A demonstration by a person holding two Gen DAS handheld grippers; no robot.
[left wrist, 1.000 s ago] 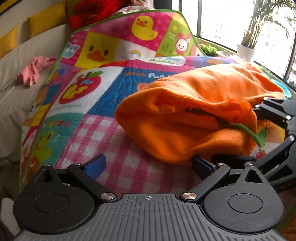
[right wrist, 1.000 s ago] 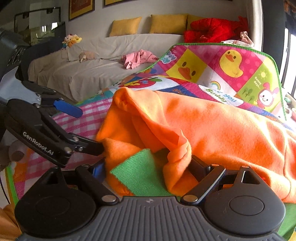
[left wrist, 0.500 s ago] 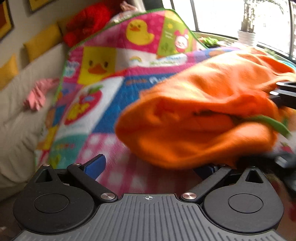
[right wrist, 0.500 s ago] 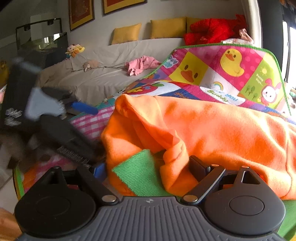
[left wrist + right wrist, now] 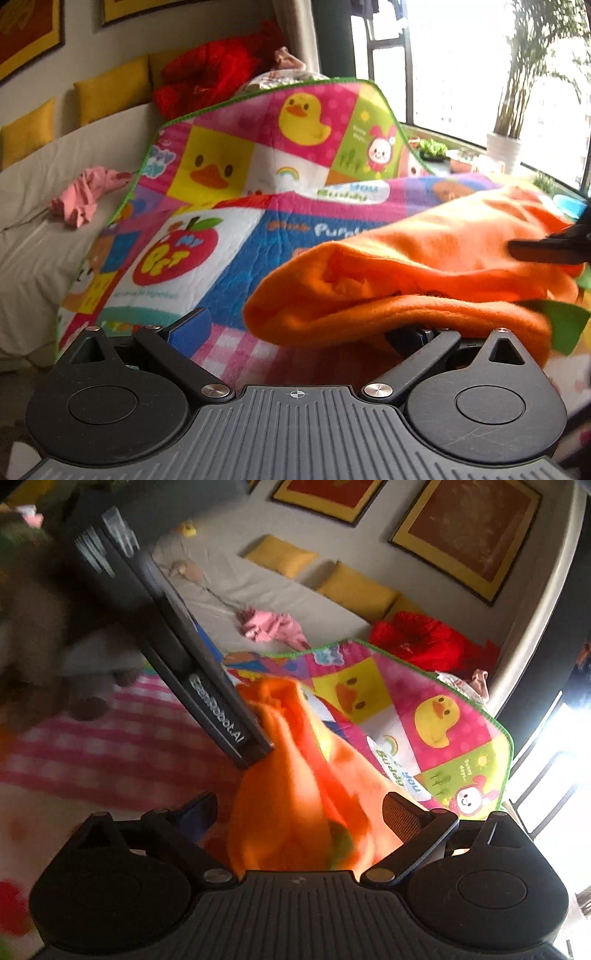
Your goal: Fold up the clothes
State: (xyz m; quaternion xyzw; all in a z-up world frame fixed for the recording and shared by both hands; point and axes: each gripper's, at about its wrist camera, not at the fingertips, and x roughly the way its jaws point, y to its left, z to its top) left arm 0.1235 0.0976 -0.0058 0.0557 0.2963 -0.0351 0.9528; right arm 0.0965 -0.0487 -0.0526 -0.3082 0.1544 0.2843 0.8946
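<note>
A bundled orange fleece garment (image 5: 424, 273) with green trim lies on the colourful cartoon play mat (image 5: 229, 251). My left gripper (image 5: 295, 332) stands open with its fingers wide apart; its right finger is hidden under the garment's near edge, its blue-padded left finger (image 5: 188, 332) is clear of it. In the right wrist view the orange garment (image 5: 306, 805) fills the gap between the fingers of my right gripper (image 5: 299, 812), whose jaws stand wide. The left gripper's black body (image 5: 207, 701) touches the garment from the left. The right gripper's dark finger (image 5: 546, 247) rests on top of the garment.
A grey sofa (image 5: 40, 206) runs along the back with a pink garment (image 5: 85, 195), yellow cushions (image 5: 110, 88) and a red plush heap (image 5: 218, 77). A window with a potted plant (image 5: 506, 144) is at the right. Framed pictures (image 5: 461, 535) hang above the sofa.
The right gripper has rolled sharply, so its view is tilted, and the garment now hangs bunched between its fingers. The left gripper pushed in under the garment's near edge.
</note>
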